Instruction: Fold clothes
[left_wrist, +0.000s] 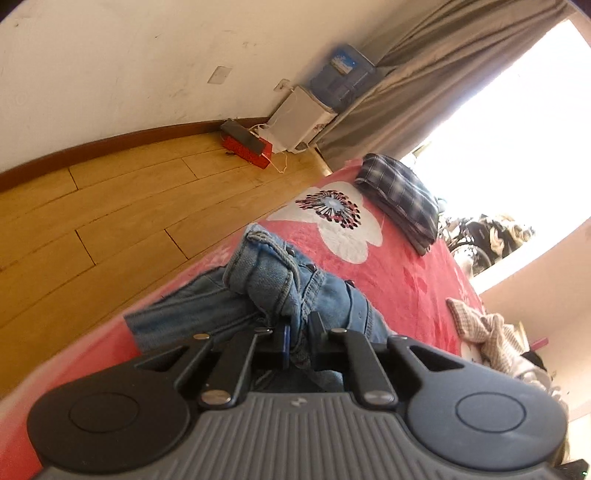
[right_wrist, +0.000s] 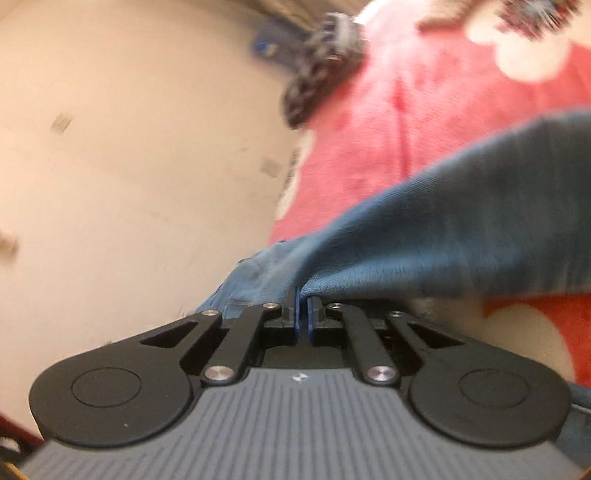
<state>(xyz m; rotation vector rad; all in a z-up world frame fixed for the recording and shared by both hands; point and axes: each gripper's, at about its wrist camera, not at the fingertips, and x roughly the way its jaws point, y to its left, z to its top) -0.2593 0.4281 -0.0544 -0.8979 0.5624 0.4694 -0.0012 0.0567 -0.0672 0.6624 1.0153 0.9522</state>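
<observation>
Through my left wrist camera, my left gripper (left_wrist: 298, 332) was pinching a bunched fold of the denim jeans (left_wrist: 280, 284), the fabric caught between my two fingers. The jeans lay crumpled straight ahead of my fingertips on the red blanket (left_wrist: 399, 273) with its white flower print. Farther beyond my fingers and to the right sat a folded plaid shirt (left_wrist: 402, 195); well off to the right lay a checked beige cloth (left_wrist: 480, 332). To the left of my fingers stretched the wooden floor (left_wrist: 110, 206), with a red box (left_wrist: 247, 146) near the wall.

Through my right wrist camera, blurred, my right gripper (right_wrist: 303, 306) had its fingers pressed together on an edge of the jeans (right_wrist: 443, 229), which ran from my fingertips up to the right. The red blanket (right_wrist: 388, 129) spread beyond them.
</observation>
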